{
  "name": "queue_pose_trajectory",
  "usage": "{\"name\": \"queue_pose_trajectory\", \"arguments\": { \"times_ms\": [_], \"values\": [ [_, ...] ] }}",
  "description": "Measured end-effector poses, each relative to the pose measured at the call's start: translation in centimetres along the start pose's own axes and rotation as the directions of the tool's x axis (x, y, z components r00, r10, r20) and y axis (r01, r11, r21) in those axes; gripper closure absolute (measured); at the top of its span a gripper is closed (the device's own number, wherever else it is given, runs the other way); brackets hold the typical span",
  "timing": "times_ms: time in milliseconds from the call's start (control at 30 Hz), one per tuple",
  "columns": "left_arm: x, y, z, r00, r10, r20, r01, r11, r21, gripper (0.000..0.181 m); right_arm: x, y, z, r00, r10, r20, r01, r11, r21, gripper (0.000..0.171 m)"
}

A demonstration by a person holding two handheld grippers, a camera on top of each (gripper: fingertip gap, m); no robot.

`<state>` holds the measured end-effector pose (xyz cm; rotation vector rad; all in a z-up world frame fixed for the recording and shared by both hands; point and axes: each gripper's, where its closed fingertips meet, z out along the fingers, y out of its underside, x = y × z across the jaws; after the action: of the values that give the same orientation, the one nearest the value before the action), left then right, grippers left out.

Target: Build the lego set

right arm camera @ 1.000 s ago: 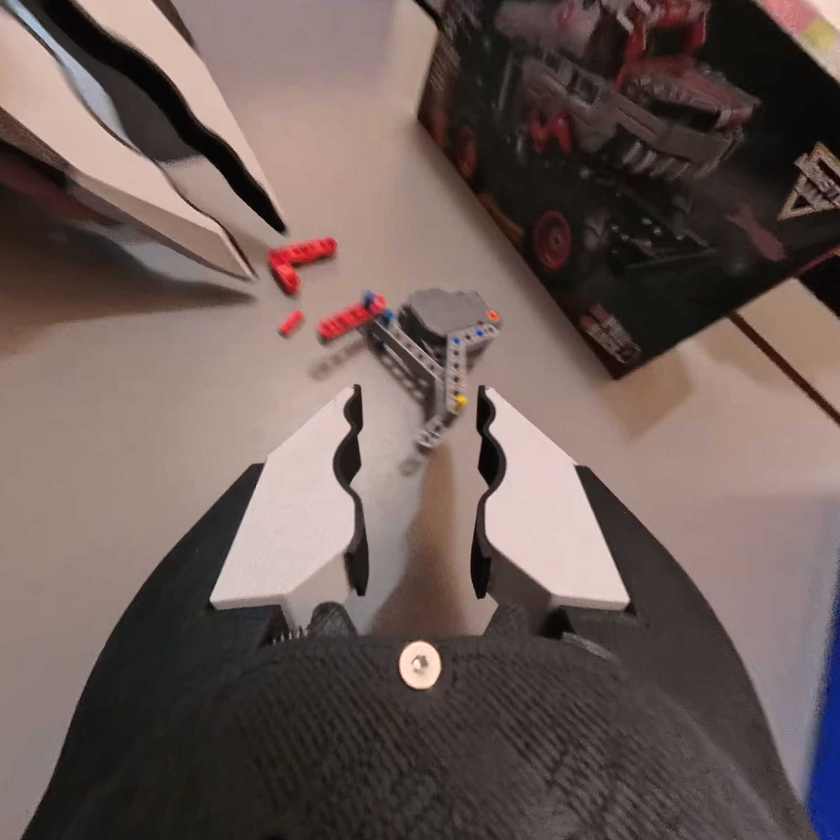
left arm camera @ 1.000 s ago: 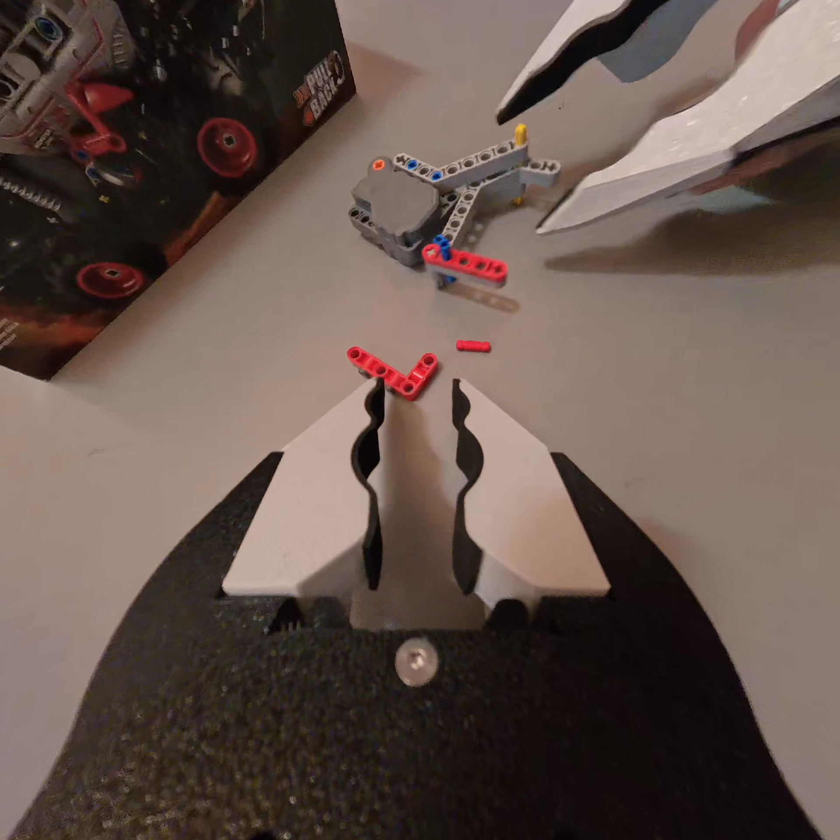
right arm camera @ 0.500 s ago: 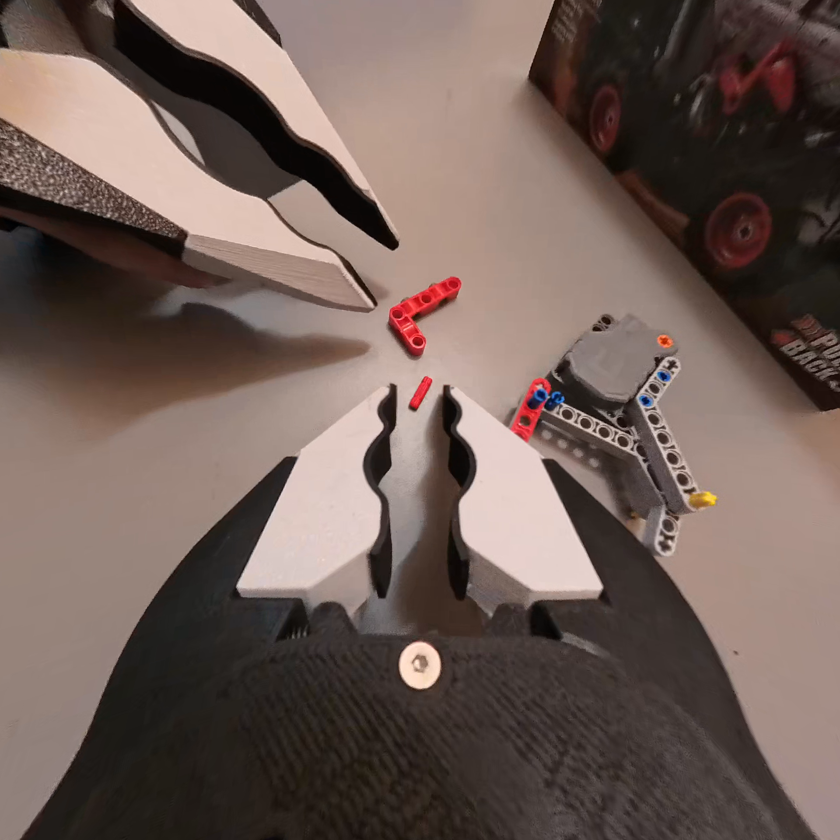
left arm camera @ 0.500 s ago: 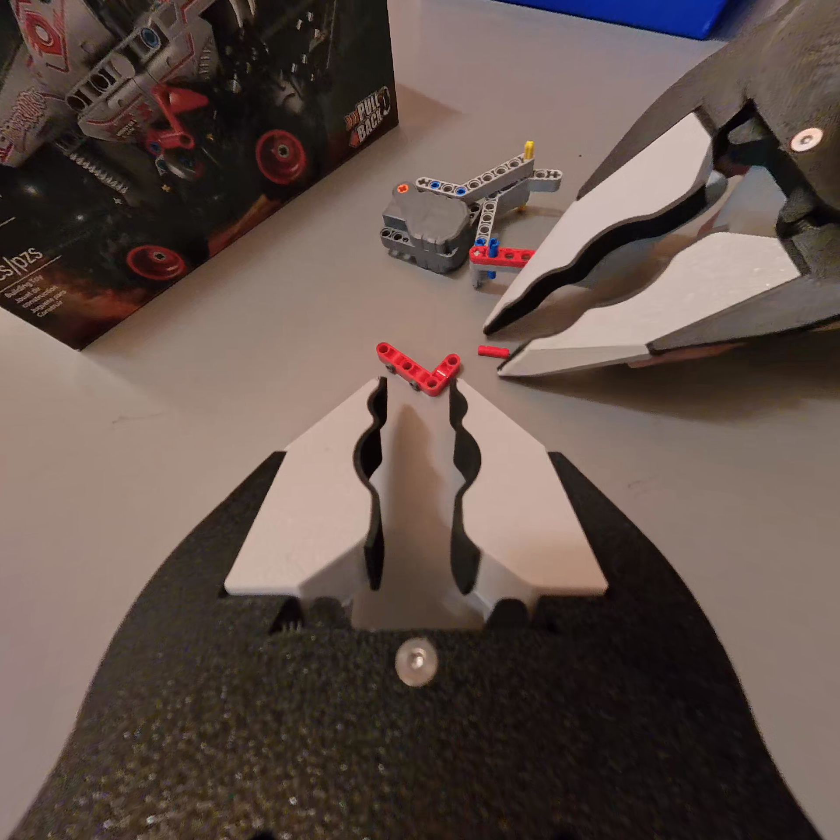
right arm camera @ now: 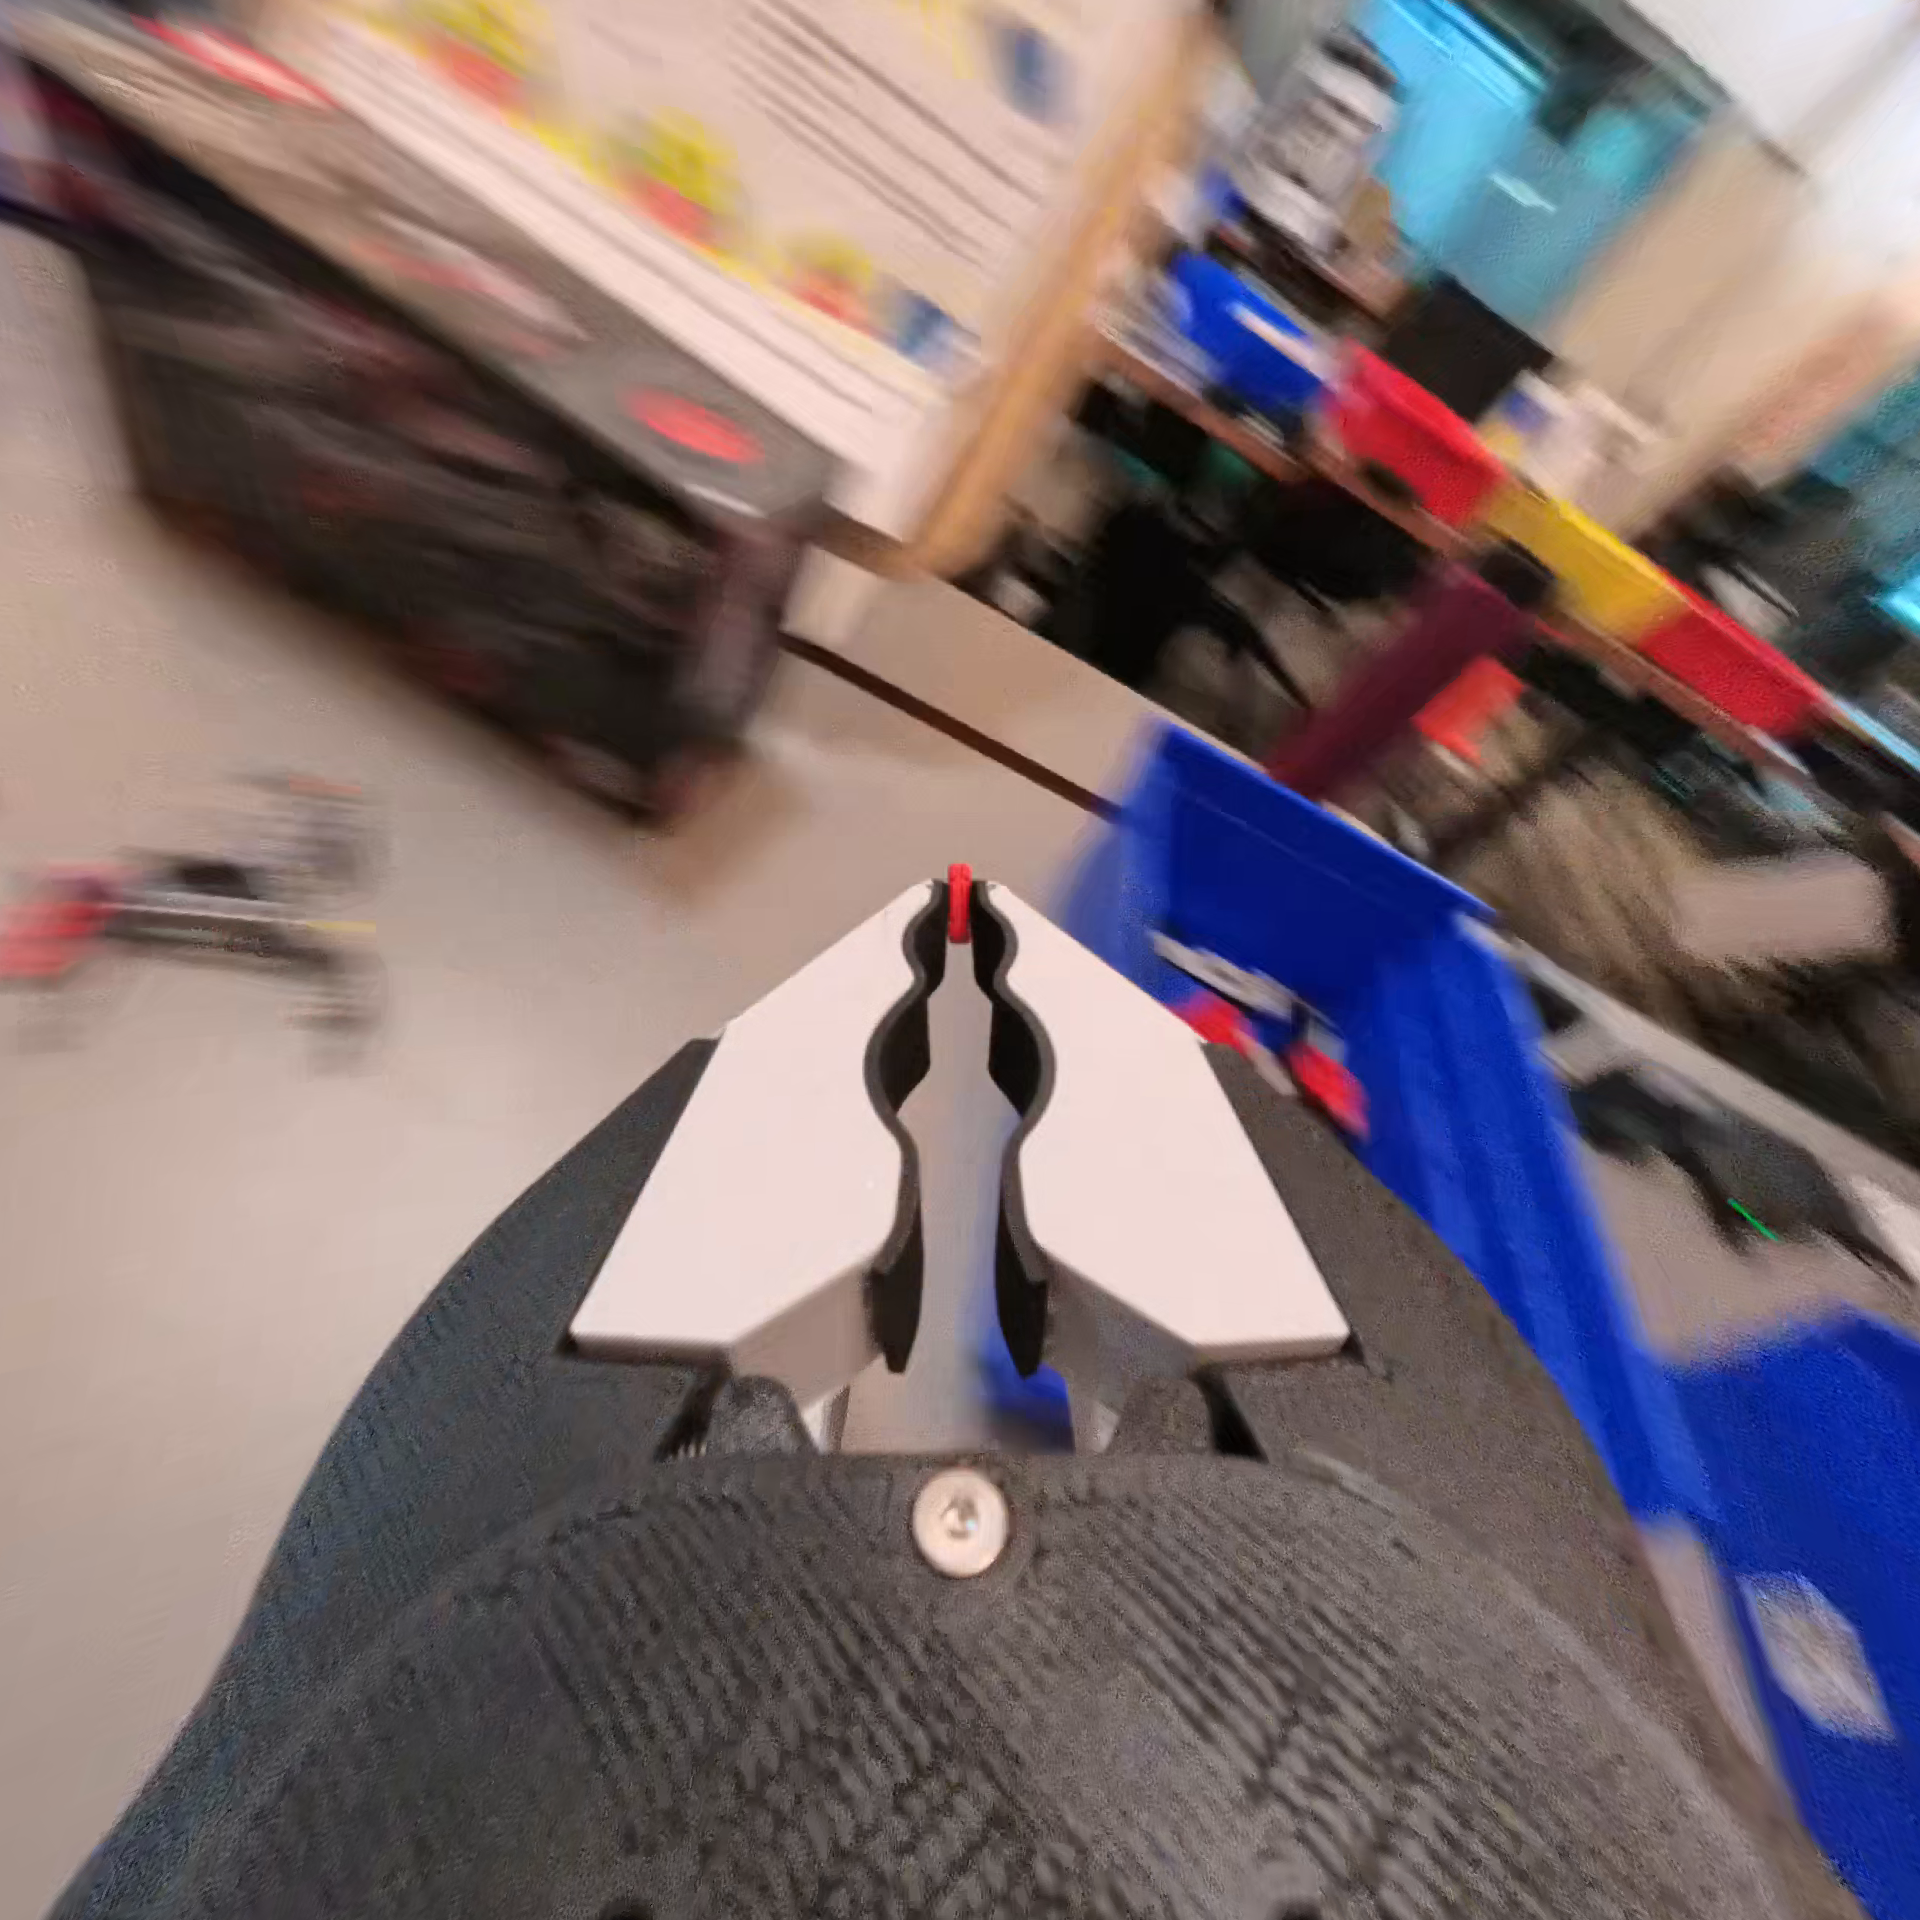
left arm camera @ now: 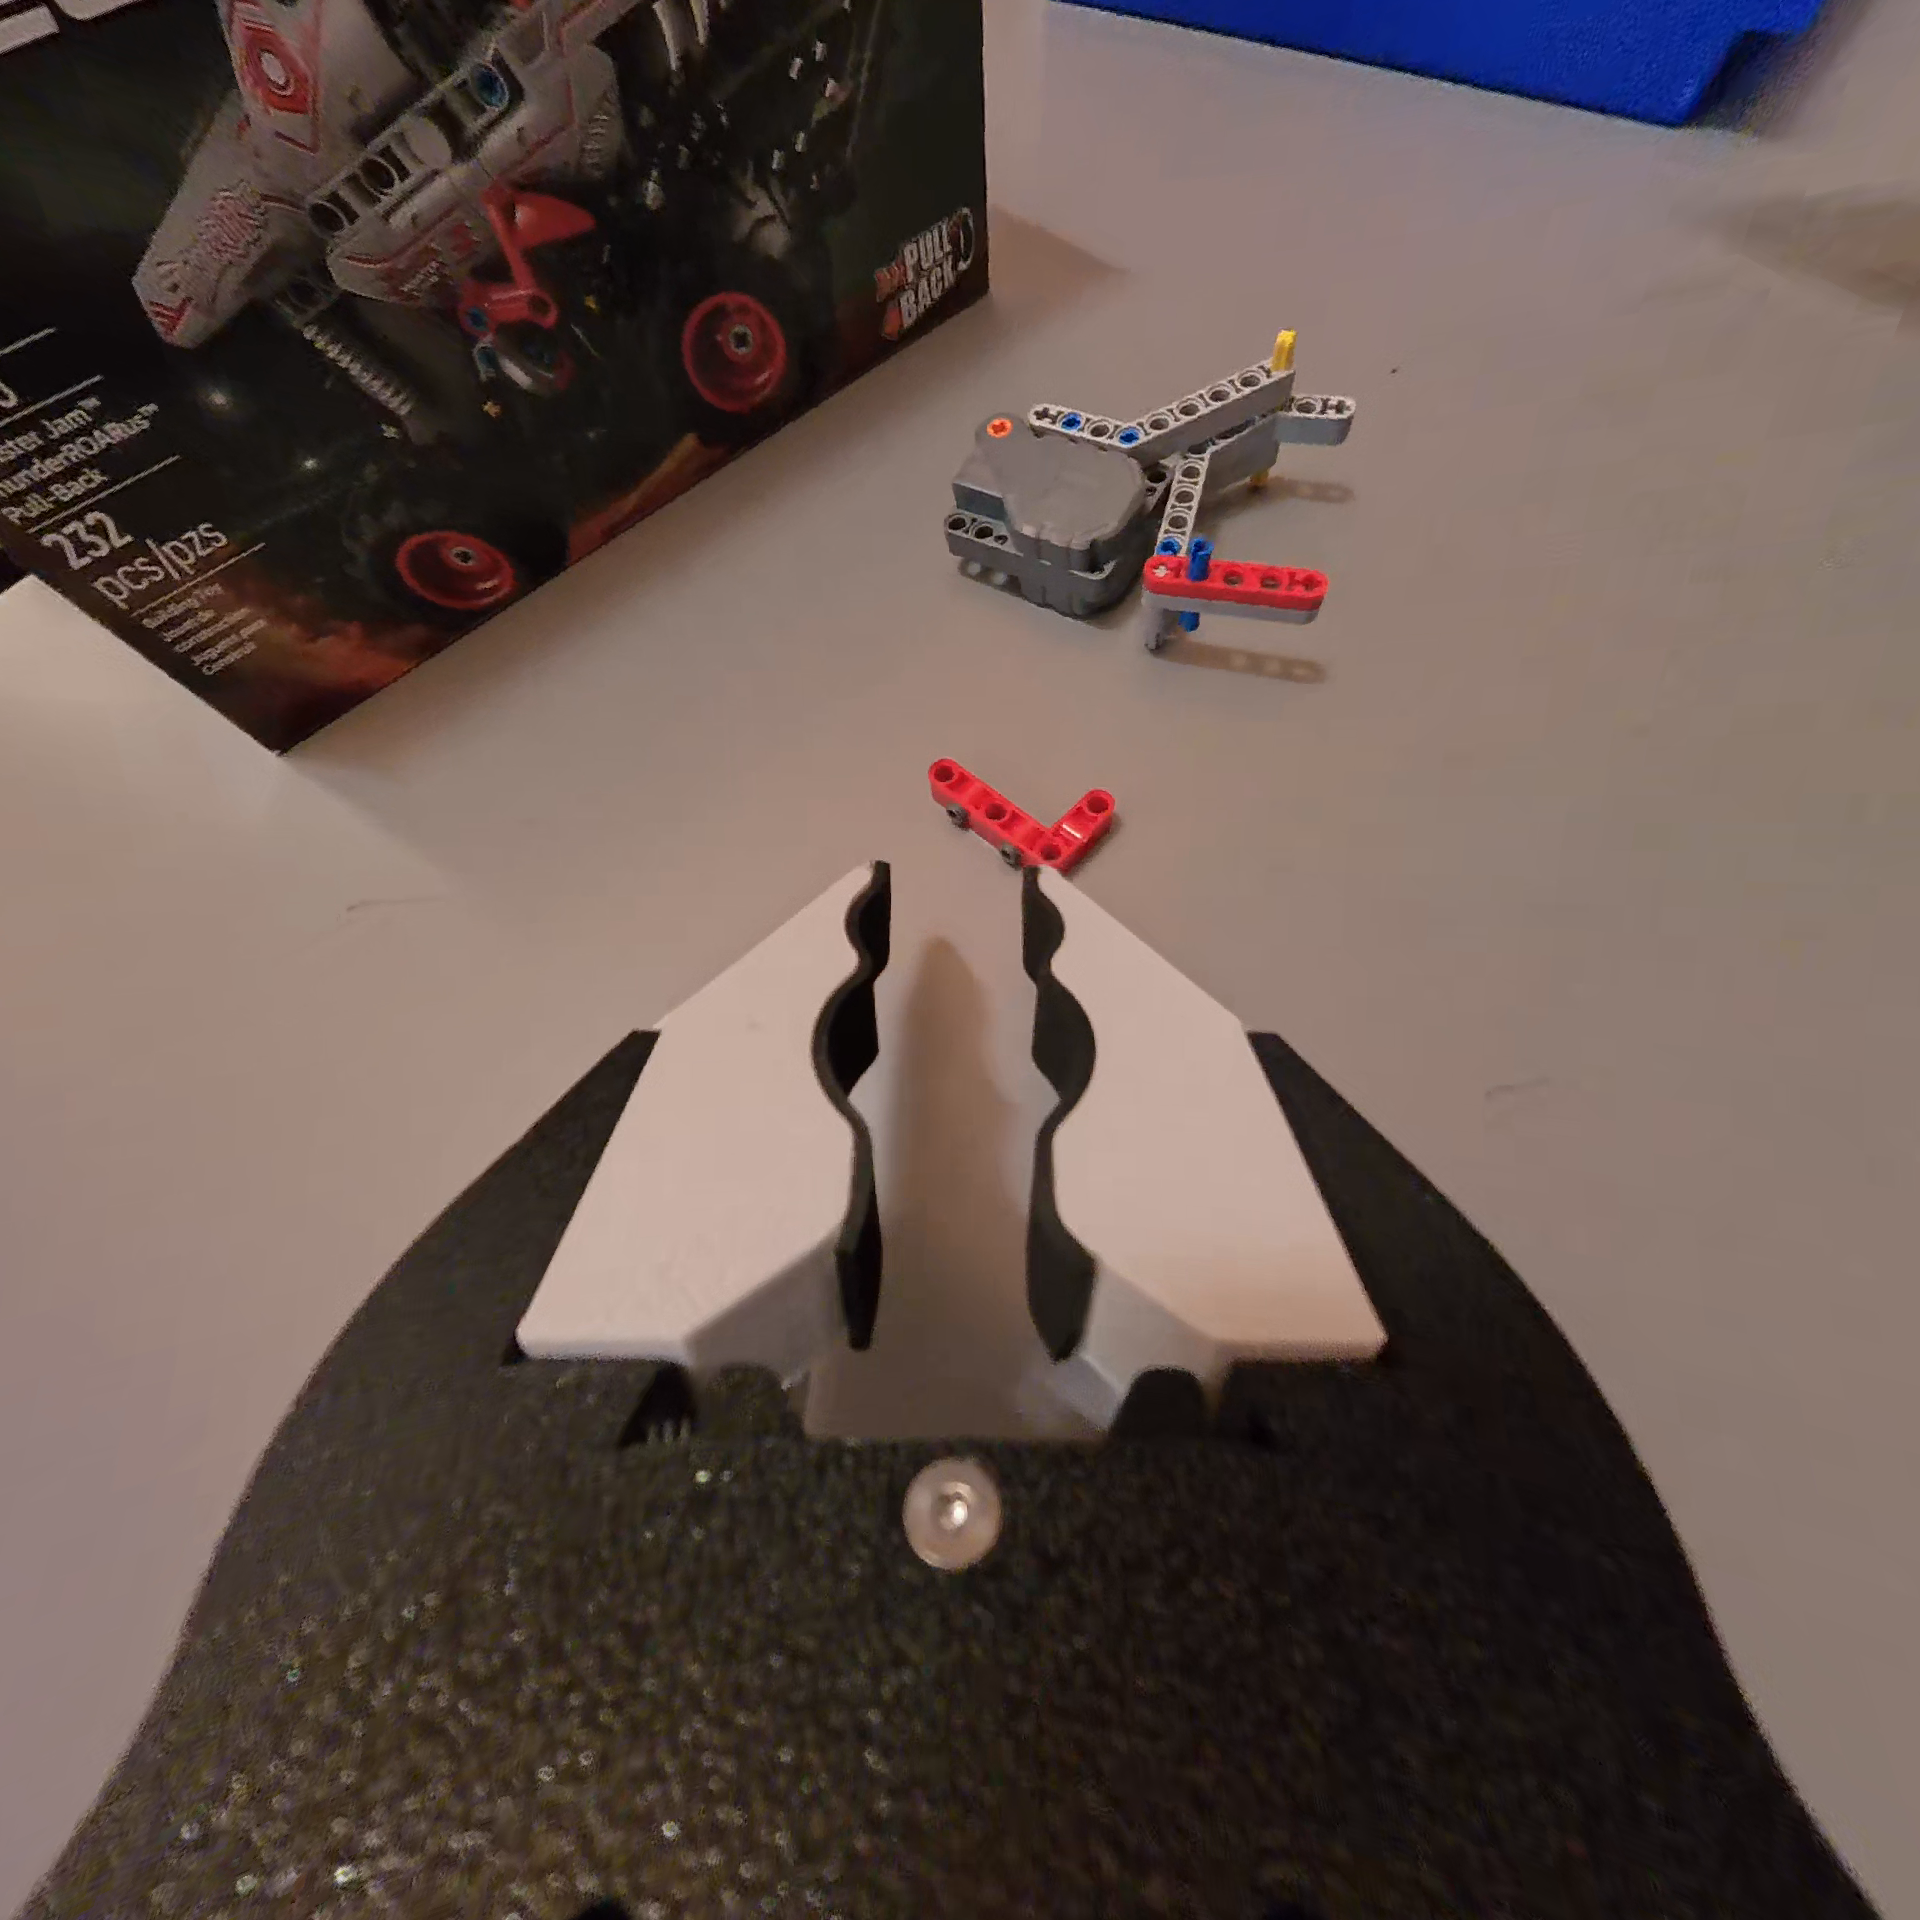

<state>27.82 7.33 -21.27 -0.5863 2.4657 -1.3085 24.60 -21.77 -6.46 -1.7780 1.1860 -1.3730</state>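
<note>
Lego set, part-built grey beam-and-motor assembly [left arm camera: 1122, 488], sits on the grey table [left arm camera: 1558, 935] well ahead of the left gripper [left arm camera: 956, 883], w/ a red L-shaped beam [left arm camera: 1023, 816] just off its tips; jaws a little apart, empty. Right gripper [right arm camera: 958, 904] is pinched tight on a small red pin [right arm camera: 958, 902]. Risk: pin's held only at the tips, so a fast swing could flick it out. Blue plastic bin [right arm camera: 1299, 935] to its right holds probably red parts; view's blurred.
</note>
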Motion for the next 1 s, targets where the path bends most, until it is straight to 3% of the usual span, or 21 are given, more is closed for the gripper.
{"name": "queue_pose_trajectory", "arguments": {
  "times_ms": [67, 100, 200, 233, 333, 367, 433, 500, 567, 600, 667, 733, 867, 1000],
  "values": [
    [0.1, 0.1, 0.1, 1.000, 0.008, 0.000, -0.008, 1.000, -0.006, 0.159, 8.2, 4.3, 1.4, 0.992, 0.032, -0.122, -0.048, 0.990, -0.133, 0.168],
    [0.2, 0.1, 0.1, 1.000, 0.018, 0.001, -0.018, 1.000, -0.007, 0.160, 10.5, 6.8, 2.7, 0.992, 0.061, -0.107, -0.080, 0.979, -0.189, 0.168],
    [0.3, 0.0, 0.2, 0.999, 0.045, 0.007, -0.045, 0.999, -0.006, 0.160, 14.1, 12.9, 5.9, 0.984, 0.167, -0.053, -0.175, 0.929, -0.325, 0.165],
    [0.3, 0.0, 0.1, 0.999, 0.047, 0.011, -0.047, 0.999, -0.005, 0.161, 14.1, 14.3, 6.4, 0.982, 0.189, -0.014, -0.181, 0.912, -0.369, 0.145],
    [0.0, -0.1, 0.1, 0.999, 0.038, 0.022, -0.039, 0.999, 0.001, 0.163, 14.2, 14.8, 6.3, 0.988, 0.153, 0.001, -0.141, 0.915, -0.379, 0.122],
    [0.0, -0.1, 0.1, 0.999, 0.035, 0.024, -0.035, 0.999, 0.002, 0.165, 14.0, 14.1, 5.7, 0.988, 0.154, -0.005, -0.146, 0.922, -0.360, 0.109],
    [-0.1, -0.1, 0.1, 0.999, 0.033, 0.025, -0.033, 0.999, 0.000, 0.166, 13.6, 11.4, 3.4, 0.985, 0.159, -0.068, -0.172, 0.929, -0.328, 0.103],
    [0.0, 0.1, 0.2, 0.999, 0.037, 0.022, -0.036, 0.999, -0.011, 0.167, 9.3, 6.3, 1.2, 0.991, 0.136, 0.011, -0.131, 0.968, -0.214, 0.098],
    [-0.1, 0.3, 0.4, 0.999, 0.041, 0.027, -0.040, 0.999, -0.030, 0.167, 0.5, 1.0, -0.2, 0.968, 0.064, 0.242, -0.052, 0.997, -0.056, 0.118],
    [-0.1, 0.4, 0.5, 0.998, 0.044, 0.033, -0.042, 0.998, -0.039, 0.168, -5.3, -1.0, -0.8, 0.918, 0.018, 0.397, -0.026, 1.000, 0.014, 0.129],
    [-0.1, 0.5, 0.6, 0.998, 0.053, 0.042, -0.050, 0.997, -0.052, 0.168, -16.2, -2.6, -1.5, 0.778, -0.038, 0.628, -0.006, 0.998, 0.068, 0.132],
    [0.0, 0.6, 0.6, 0.997, 0.062, 0.041, -0.060, 0.996, -0.059, 0.168, -23.8, -2.0, -0.6, 0.688, -0.131, 0.714, 0.104, 0.991, 0.081, 0.136],
    [0.1, 0.3, 0.3, 0.997, 0.070, 0.034, -0.069, 0.997, -0.033, 0.168, -29.8, 0.9, 3.9, 0.645, -0.319, 0.695, 0.386, 0.920, 0.065, 0.141],
    [-0.7, 0.4, -0.3, 0.996, 0.065, 0.054, -0.064, 0.998, -0.015, 0.168, -31.2, 2.0, 5.5, 0.621, -0.266, 0.737, 0.390, 0.921, 0.003, 0.147]
  ]
}}
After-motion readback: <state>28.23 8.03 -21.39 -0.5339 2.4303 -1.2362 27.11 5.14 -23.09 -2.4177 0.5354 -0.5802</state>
